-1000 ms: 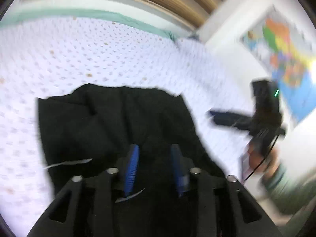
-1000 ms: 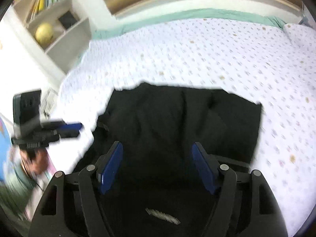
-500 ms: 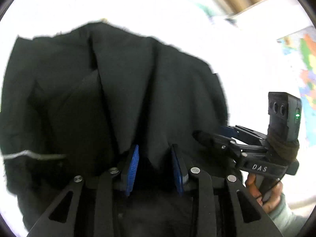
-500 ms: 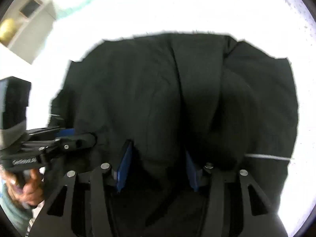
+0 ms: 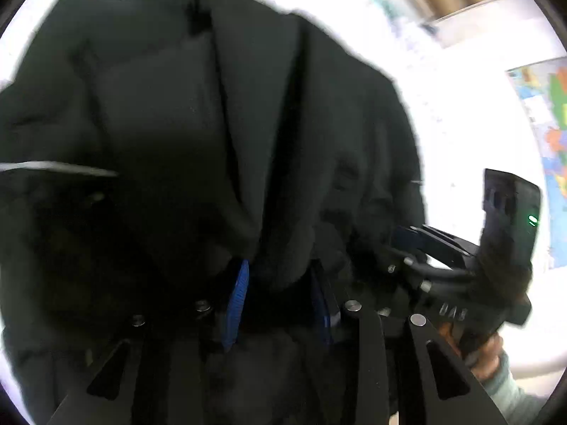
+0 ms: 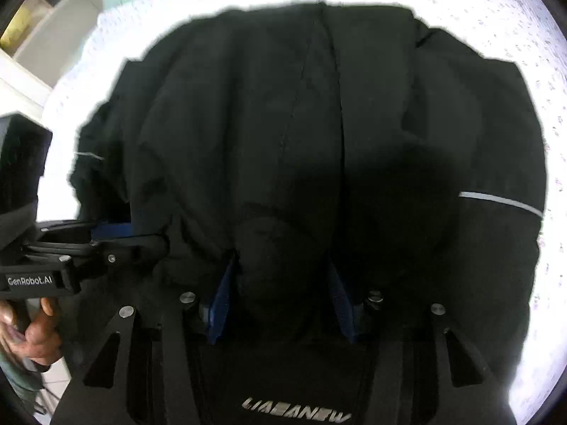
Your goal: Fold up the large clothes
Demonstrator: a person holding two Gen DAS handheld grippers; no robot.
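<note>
A large black garment (image 5: 198,134) with thin silver stripes fills both wrist views (image 6: 283,124) and lies bunched on a white dotted bedsheet (image 6: 503,21). My left gripper (image 5: 280,283) is shut on a thick fold of the black cloth; its blue pads (image 5: 238,294) press the fold from both sides. My right gripper (image 6: 280,294) is also shut on a bulge of the same cloth between its blue pads (image 6: 220,301). The right gripper shows in the left wrist view (image 5: 407,237), at the garment's right edge. The left gripper shows in the right wrist view (image 6: 113,230), at its left edge.
The bed (image 5: 453,113) extends around the garment, overexposed. A coloured map (image 5: 545,134) hangs on the wall at the right. White shelves (image 6: 53,24) stand at the upper left of the right wrist view. The person's hands (image 6: 39,336) hold the gripper handles.
Both grippers have dropped down onto the garment and closed on folds of it. The right gripper was wide open a second ago. The garment now fills both views.
</note>
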